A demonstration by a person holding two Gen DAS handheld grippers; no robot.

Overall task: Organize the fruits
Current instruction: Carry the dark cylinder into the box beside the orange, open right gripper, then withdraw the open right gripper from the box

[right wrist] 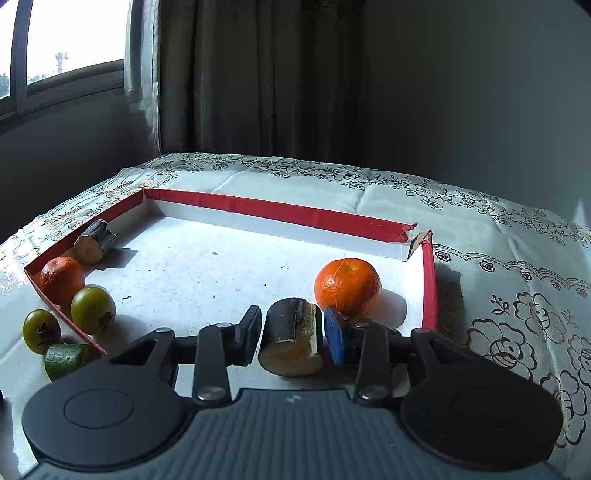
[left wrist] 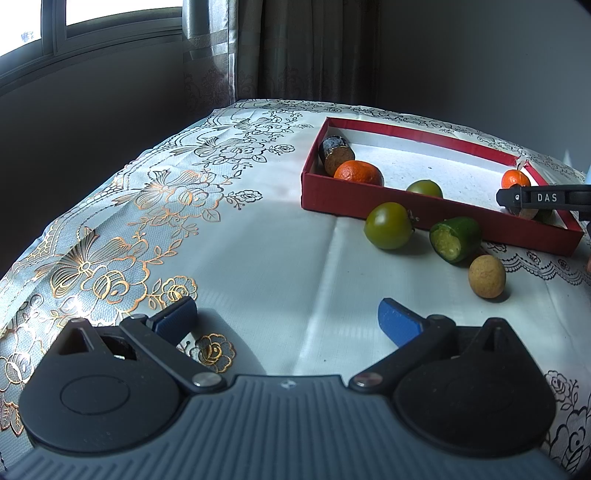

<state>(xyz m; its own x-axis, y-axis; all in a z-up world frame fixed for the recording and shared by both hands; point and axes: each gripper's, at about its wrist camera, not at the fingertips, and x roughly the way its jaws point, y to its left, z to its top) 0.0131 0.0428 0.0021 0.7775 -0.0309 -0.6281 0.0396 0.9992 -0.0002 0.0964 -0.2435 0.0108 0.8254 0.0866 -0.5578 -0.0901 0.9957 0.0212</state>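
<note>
A shallow red tray [left wrist: 369, 199] [right wrist: 280, 210] lies on the table. In it are a dark sugarcane piece [left wrist: 334, 155] [right wrist: 94, 245], an orange [left wrist: 358, 172] [right wrist: 61, 278], a green fruit [left wrist: 424, 189] [right wrist: 92, 309] and a second orange [left wrist: 515, 179] [right wrist: 347, 286]. My right gripper [right wrist: 290, 334] [left wrist: 532, 197] is inside the tray with another sugarcane piece [right wrist: 291, 338] between its fingers; a small gap shows at the left finger. On the cloth lie a green fruit [left wrist: 388, 225] [right wrist: 40, 330], a cut cucumber piece [left wrist: 456, 238] [right wrist: 66, 358] and a tan round fruit [left wrist: 487, 276]. My left gripper [left wrist: 288, 317] is open and empty above the cloth.
The table wears a white floral cloth [left wrist: 166, 206] with gold patterns at the left. A window [left wrist: 92, 22] and curtains [left wrist: 295, 48] stand behind. The tray's far right corner [right wrist: 413, 236] is torn. The table edge curves off at the left.
</note>
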